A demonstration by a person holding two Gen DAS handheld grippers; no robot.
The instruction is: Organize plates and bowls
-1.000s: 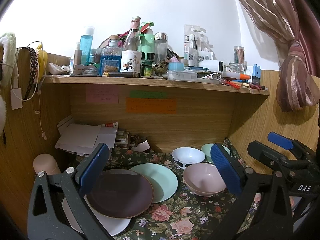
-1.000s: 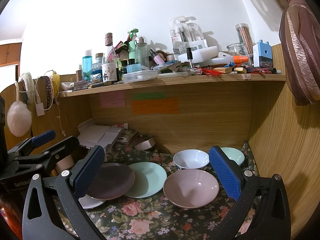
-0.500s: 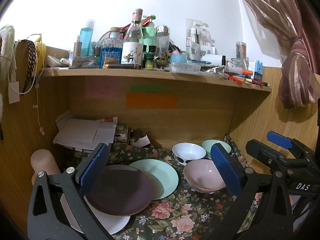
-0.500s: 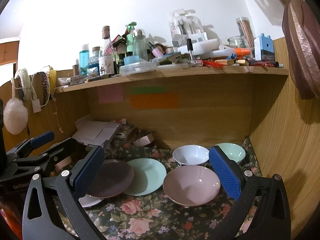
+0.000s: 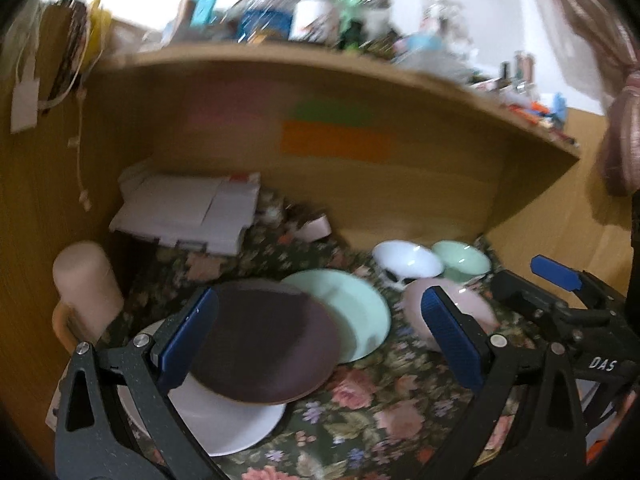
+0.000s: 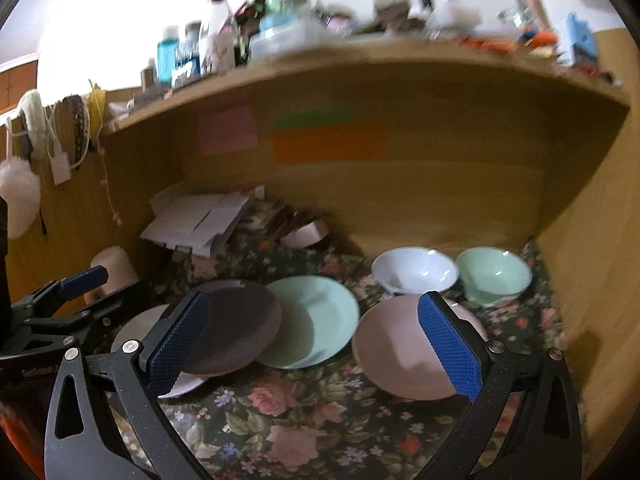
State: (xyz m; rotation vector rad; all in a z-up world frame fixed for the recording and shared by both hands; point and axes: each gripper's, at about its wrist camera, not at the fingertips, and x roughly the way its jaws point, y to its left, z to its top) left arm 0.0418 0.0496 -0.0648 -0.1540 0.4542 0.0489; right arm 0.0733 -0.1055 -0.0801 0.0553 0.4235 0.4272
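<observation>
On the floral cloth lie three overlapping plates: a white plate (image 5: 228,424) at the bottom left, a dark brown plate (image 5: 264,340) on it, and a mint plate (image 5: 352,312) beside it. To the right stand a pink bowl (image 6: 400,356), a white bowl (image 6: 414,270) and a mint bowl (image 6: 494,276). My left gripper (image 5: 320,340) is open above the brown plate. My right gripper (image 6: 312,340) is open, hovering above the mint plate and pink bowl. Both are empty.
A wooden shelf (image 6: 360,64) crowded with bottles overhangs the nook. Papers (image 5: 188,208) lie at the back left, with a pink cup (image 5: 86,284) near the left wall. Wooden walls close in on both sides. A curtain (image 5: 624,120) hangs at right.
Both grippers have moved forward and tilted down toward the dishes, so the plates and bowls look closer. The view is motion-blurred. No dish has moved.
</observation>
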